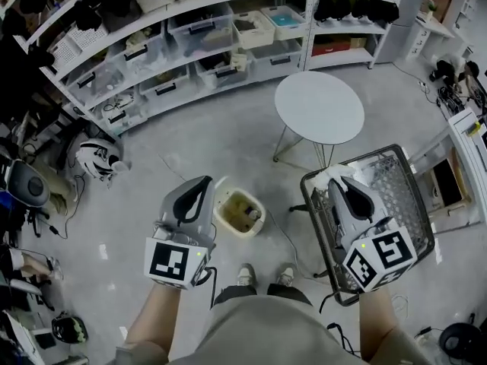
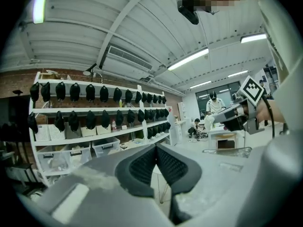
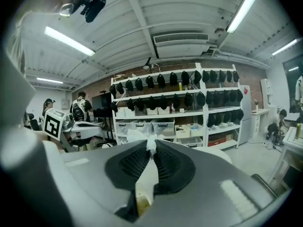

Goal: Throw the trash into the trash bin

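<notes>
Jaws of the right gripper [image 3: 151, 149] pinch a crumpled white paper tissue [image 3: 147, 175], which sticks up past their tips. Those of the left gripper [image 2: 155, 148] are pressed together with nothing between them. Seen from the head view, the tissue sits right of centre, over the upper left corner of a grey wire-mesh basket [image 1: 404, 179]. A small cream plastic trash bin [image 1: 225, 221] stands on the grey floor at lower centre, between both grippers, with a round white table [image 1: 318, 106] above it
</notes>
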A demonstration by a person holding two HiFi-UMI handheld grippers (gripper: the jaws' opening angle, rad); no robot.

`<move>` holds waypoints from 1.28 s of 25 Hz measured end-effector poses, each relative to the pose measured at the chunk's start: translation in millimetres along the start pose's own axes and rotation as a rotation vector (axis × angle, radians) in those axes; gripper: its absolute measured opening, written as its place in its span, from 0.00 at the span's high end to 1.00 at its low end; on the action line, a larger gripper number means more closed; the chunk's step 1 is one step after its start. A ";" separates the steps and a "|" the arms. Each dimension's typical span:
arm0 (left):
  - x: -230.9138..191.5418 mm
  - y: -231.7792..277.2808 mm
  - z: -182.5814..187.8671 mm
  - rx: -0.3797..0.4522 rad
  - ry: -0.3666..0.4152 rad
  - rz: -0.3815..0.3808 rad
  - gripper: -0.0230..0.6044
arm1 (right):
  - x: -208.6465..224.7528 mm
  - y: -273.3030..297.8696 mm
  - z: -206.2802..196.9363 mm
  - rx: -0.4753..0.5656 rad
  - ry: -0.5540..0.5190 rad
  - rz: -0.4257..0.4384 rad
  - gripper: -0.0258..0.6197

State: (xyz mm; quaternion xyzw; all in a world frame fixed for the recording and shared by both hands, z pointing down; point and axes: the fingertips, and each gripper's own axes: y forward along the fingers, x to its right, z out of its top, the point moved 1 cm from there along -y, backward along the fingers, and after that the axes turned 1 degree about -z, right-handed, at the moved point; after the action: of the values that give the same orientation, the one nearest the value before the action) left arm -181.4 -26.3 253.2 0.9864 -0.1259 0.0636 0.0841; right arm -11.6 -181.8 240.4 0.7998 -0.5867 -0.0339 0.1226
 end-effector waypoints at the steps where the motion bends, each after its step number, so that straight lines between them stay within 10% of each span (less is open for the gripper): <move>1: -7.6 -0.8 -7.6 -0.011 -0.004 0.014 0.96 | -6.4 13.9 -4.7 -0.015 0.001 0.024 0.92; 17: -95.6 -5.6 -205.4 -0.260 -0.156 0.159 0.96 | -99.4 226.6 -205.2 -0.394 -0.026 0.288 0.92; 32: -89.3 -5.7 -468.0 -0.540 -0.289 0.124 0.96 | -124.0 305.9 -483.2 -0.679 0.009 0.273 0.92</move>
State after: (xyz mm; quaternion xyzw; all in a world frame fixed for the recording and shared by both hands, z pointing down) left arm -314.5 85.5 696.9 0.9177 -0.2089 -0.1080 0.3202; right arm -238.8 -75.0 768.9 0.6278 -0.6429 -0.2064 0.3873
